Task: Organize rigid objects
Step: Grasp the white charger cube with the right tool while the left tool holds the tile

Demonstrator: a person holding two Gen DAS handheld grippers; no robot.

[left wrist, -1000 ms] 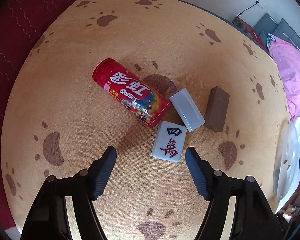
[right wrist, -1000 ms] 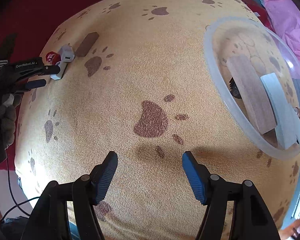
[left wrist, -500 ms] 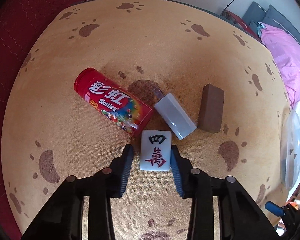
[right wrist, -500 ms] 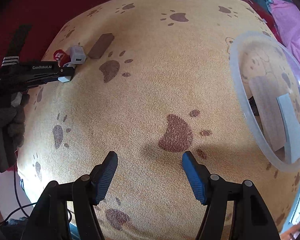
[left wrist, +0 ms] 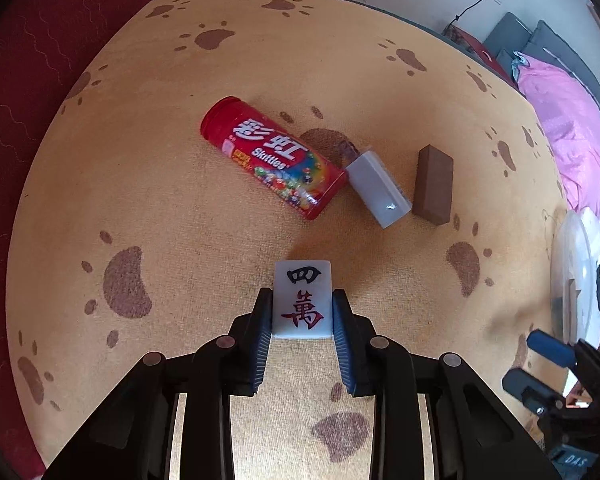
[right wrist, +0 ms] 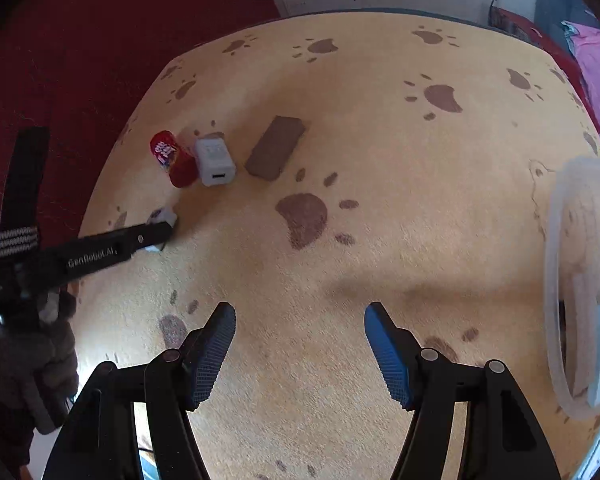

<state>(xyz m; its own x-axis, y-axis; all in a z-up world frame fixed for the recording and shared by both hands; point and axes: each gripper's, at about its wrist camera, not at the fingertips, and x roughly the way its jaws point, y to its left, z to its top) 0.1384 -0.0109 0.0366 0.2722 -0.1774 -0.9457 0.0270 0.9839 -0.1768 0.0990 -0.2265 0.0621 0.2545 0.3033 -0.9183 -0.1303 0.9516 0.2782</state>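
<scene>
I see red carpet (left wrist: 12, 128) left of my tan paw-print mat (left wrist: 172, 208). My left gripper (left wrist: 302, 312) pinches the mahjong tile (left wrist: 302, 300) above the mat. Beyond lie a Skittles can (left wrist: 274, 162), white charger (left wrist: 378, 188) and brown block (left wrist: 434, 184). My right gripper (right wrist: 300, 344) hangs spread; pink bedding (left wrist: 564, 128) rightmost.

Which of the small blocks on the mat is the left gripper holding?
The white mahjong tile, clamped in the left gripper. The white charger and brown block lie untouched farther away.
</scene>
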